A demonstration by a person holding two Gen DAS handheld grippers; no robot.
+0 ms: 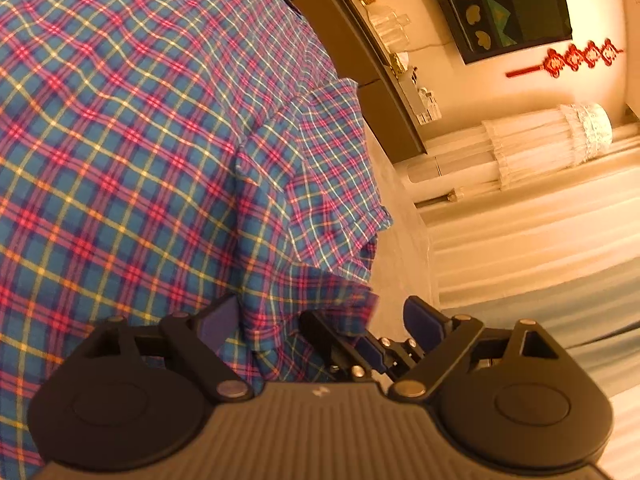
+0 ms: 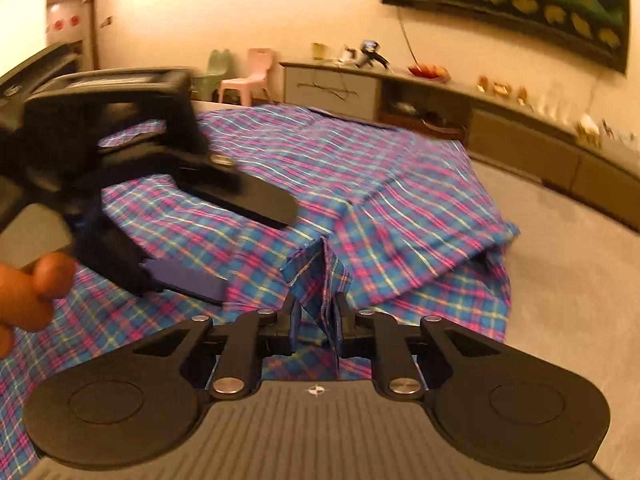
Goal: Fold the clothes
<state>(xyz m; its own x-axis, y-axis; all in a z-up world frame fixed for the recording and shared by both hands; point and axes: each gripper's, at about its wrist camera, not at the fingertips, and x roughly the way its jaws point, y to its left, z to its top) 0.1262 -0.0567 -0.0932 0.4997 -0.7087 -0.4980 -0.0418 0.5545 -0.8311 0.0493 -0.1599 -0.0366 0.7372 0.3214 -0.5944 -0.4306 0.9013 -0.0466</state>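
Fingers first: left gripper (image 1: pixel 320 316) spread wide, right gripper (image 2: pixel 316 312) clenched on a fold of the plaid shirt (image 2: pixel 360 184).
Over at nine o'clock in the right wrist view, a hand (image 2: pixel 28 292) carries the left gripper above the cloth; the shirt sprawls across centre, its pinched edge at six o'clock, with a sideboard (image 2: pixel 520 136) at two o'clock.

Everything's washed in warm orange indoor light, edges get bent by the fisheye, and motion blur is seen in the right wrist view.
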